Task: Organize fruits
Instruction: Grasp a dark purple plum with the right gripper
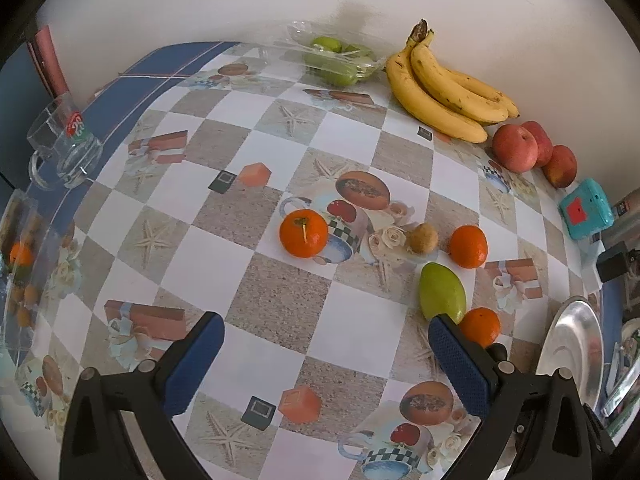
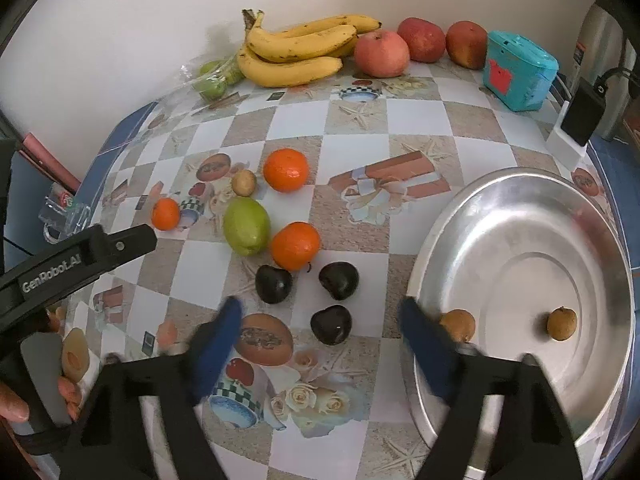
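Right wrist view, biggest first: checked, picture-printed surface filling the frame, with a round metal tray lying flat at the right. Against the back wall, a bunch of bananas, then three red apples in a row to its right, then a teal box just past the last apple. To the left of the bananas, a clear bag of small green fruit.

Mid-surface, one green fruit on its side, touching or nearly touching the nearest of three oranges; a second orange farther back, a third smaller-looking one off to the left. Below these, three dark fruits in a loose triangle, apart from one another. Smallest of all, the brown fruits: two inside the tray, one of them partly hidden behind the blue finger on the right, and a third out on the surface beside the far orange.

Right claw blurred, blue pads spread and gripping nothing, with the nearest dark fruit lying between the tips, untouched.

Left wrist view: left claw spread wide above bare surface, pinching nothing. Right-hand pad in front of the green fruit and one of the oranges. Tray rim at the far right edge; a glass mug at the far left.
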The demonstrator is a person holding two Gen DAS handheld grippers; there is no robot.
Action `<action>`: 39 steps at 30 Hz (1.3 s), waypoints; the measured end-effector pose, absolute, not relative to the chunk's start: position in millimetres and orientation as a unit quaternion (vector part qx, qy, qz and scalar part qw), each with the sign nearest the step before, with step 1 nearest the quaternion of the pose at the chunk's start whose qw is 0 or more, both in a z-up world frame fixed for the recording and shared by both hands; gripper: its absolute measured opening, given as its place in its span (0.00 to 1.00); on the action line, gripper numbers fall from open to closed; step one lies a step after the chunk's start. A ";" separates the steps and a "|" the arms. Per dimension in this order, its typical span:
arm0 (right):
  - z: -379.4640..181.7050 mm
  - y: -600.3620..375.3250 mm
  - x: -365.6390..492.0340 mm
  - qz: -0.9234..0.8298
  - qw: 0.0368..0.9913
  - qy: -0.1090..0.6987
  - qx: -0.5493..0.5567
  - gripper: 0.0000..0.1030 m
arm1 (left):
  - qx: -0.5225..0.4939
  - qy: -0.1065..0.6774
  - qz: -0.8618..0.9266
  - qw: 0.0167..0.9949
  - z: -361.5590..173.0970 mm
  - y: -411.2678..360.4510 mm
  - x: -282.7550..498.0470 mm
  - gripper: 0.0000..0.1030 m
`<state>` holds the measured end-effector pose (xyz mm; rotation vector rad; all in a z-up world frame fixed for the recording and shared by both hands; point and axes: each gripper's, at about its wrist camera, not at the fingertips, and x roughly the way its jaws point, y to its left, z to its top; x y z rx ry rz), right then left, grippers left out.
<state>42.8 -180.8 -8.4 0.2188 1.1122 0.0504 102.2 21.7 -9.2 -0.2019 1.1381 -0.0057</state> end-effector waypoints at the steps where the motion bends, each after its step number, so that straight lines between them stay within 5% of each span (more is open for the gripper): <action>1: -9.8 -180.9 43.0 0.023 0.842 0.529 0.103 0.68 | -0.095 0.539 -0.003 0.837 -9.7 21.2 102.5 1.00; 5: -12.8 -177.3 43.4 0.033 0.839 0.534 0.099 0.56 | -0.098 0.543 -0.008 0.834 -13.4 18.9 104.0 1.00; 17: -32.8 -168.4 48.0 0.026 0.820 0.567 0.070 0.49 | -0.090 0.575 -0.037 0.813 -32.5 -1.8 108.4 1.00; 26: -38.6 -164.0 50.4 0.024 0.815 0.576 0.054 0.32 | -0.085 0.578 -0.044 0.810 -33.1 -8.8 108.8 1.00; 39: -33.1 -170.4 48.5 0.033 0.818 0.569 0.080 0.25 | -0.106 0.582 -0.064 0.804 -32.4 -11.5 108.2 1.00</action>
